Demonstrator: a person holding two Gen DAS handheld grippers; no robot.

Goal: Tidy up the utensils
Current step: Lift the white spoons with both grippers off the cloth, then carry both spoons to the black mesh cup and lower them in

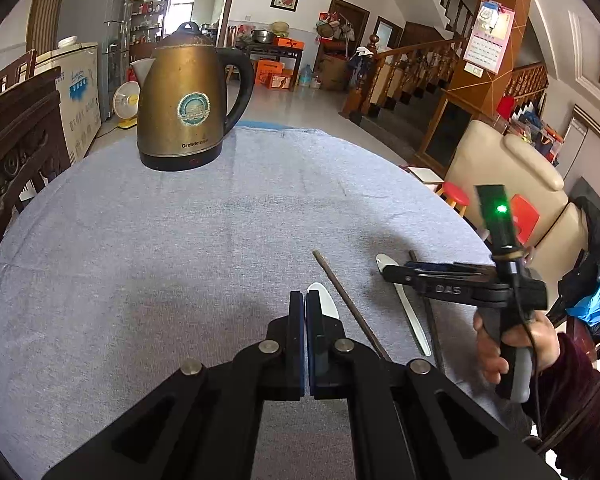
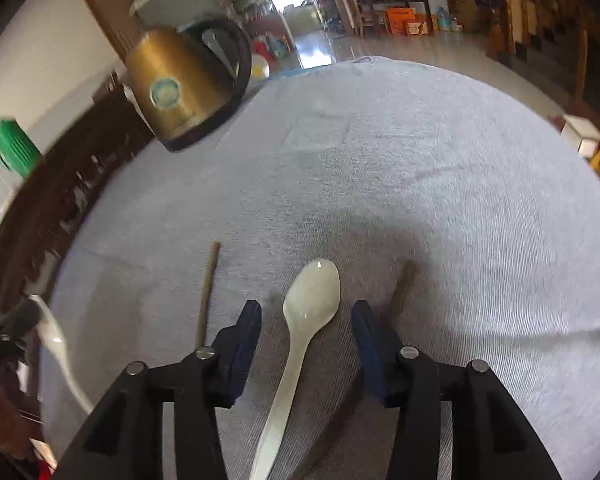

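On the worktop, covered with a grey cloth, a brass kettle stands at the far side. Well in front of the kettle lie two white spoons and two brown chopsticks. The left hand-held gripper is clenched with nothing between its pads; the first spoon and one chopstick lie just beside it. The right hand-held gripper is released, and the second spoon lies flat between its parted fingers, not pressed. The other chopstick is just right of it.
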